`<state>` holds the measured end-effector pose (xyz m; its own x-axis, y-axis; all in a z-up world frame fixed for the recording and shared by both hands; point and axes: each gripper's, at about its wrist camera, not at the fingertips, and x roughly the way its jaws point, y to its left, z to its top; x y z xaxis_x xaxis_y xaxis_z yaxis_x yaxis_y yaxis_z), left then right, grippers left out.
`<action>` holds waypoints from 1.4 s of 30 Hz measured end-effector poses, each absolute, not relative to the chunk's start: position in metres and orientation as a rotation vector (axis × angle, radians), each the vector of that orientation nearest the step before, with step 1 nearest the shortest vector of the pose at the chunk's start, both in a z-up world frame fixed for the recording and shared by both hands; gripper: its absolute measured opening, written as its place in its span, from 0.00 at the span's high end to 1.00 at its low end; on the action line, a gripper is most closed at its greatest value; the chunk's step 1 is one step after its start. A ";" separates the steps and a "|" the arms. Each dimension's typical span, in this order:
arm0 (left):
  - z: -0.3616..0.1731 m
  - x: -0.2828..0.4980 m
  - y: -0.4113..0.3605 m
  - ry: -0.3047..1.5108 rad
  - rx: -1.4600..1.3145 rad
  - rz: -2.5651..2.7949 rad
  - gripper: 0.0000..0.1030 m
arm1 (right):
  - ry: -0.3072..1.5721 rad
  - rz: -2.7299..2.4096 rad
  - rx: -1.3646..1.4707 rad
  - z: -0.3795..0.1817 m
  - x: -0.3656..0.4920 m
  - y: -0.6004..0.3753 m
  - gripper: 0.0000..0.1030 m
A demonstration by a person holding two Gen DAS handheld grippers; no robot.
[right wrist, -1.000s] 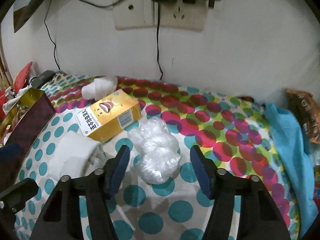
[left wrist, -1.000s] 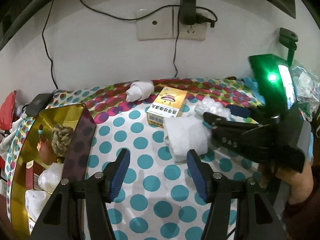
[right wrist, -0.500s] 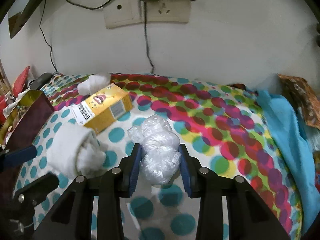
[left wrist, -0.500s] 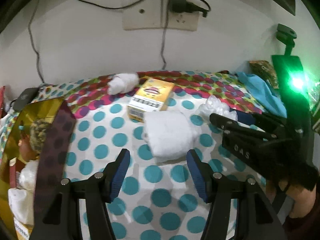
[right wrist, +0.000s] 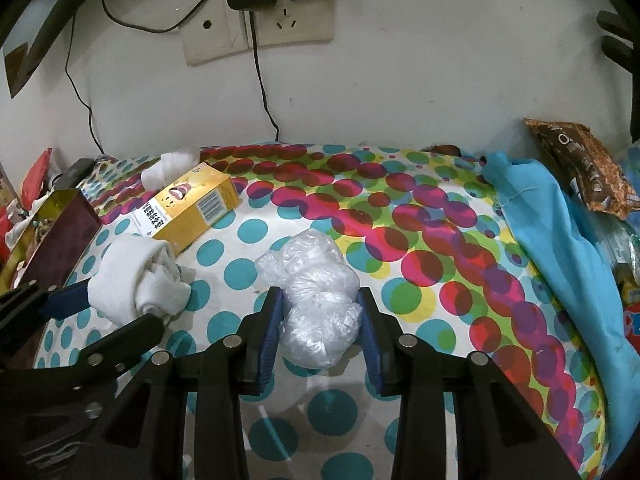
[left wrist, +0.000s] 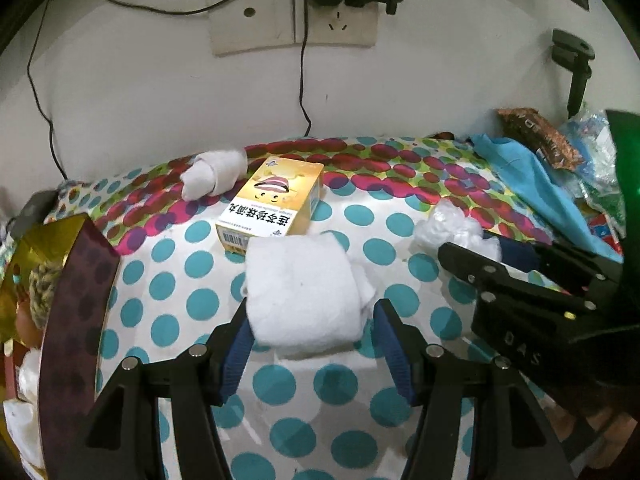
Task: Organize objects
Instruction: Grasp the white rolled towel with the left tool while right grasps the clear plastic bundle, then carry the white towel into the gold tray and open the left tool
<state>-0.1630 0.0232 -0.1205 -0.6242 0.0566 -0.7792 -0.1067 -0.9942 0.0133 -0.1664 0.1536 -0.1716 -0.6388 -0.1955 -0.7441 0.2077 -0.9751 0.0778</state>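
Right hand-held gripper (right wrist: 320, 320) is clenching the crinkled plastic bag bundle (right wrist: 316, 300) mid-worktop while my left hand-held gripper (left wrist: 312, 344) is straddling the rolled white cloth (left wrist: 304, 292) unclosed, so I am risking the slippery bundle squeezing free as I lift.

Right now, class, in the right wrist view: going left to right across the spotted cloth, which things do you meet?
Dark red box → rolled white cloth → yellow carton → crumpled clear plastic bag, between the right gripper's pads → blue cloth → brown snack packet.
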 end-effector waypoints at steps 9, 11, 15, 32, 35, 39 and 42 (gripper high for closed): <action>-0.132 -0.170 0.016 0.077 -1.329 2.757 0.41 | 0.009 -2.646 1.217 -0.174 -0.166 0.153 0.66; -0.134 -0.171 0.015 0.080 -1.335 2.759 0.41 | 0.010 -2.644 1.223 -0.175 -0.166 0.152 0.66; -0.134 -0.170 0.014 0.090 -1.319 2.767 0.54 | 0.002 -2.639 1.242 -0.177 -0.168 0.152 0.66; -0.115 -0.150 0.002 0.112 -1.259 2.827 0.60 | 0.009 -2.643 1.271 -0.176 -0.171 0.150 0.66; -0.107 -0.142 -0.005 0.128 -1.246 2.851 0.60 | 0.011 -2.644 1.272 -0.176 -0.171 0.149 0.66; -0.099 -0.131 -0.015 0.128 -1.240 2.866 0.60 | 0.014 -2.645 1.273 -0.177 -0.171 0.149 0.66; -0.093 -0.122 -0.025 0.136 -1.248 2.883 0.60 | 0.016 -2.646 1.274 -0.177 -0.171 0.148 0.66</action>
